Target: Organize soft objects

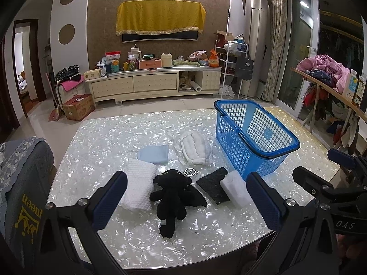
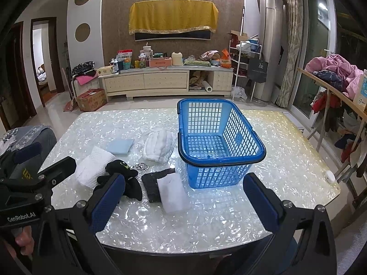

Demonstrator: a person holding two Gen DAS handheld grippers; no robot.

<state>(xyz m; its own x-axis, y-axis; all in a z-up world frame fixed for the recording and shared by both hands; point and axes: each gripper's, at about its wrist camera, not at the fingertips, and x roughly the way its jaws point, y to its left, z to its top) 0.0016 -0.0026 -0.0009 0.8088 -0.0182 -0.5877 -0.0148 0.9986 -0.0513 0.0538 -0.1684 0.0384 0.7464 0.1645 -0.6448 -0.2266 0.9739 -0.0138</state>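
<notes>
Both the left hand-held gripper (image 1: 187, 200) and the right hand-held gripper (image 2: 183, 200) hover spread wide, holding nothing, above the desk (image 2: 286, 160). A black plush toy (image 1: 173, 194) lies between a white towel (image 1: 137, 183) and a dark sponge (image 1: 212, 186), near the blue basket (image 2: 218, 142)

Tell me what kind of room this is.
Most likely a home living room: a cream TV cabinet crowded with household goods, a yellow cloth draped over a wall-mounted screen, and a tall floor-standing air conditioner.
</notes>
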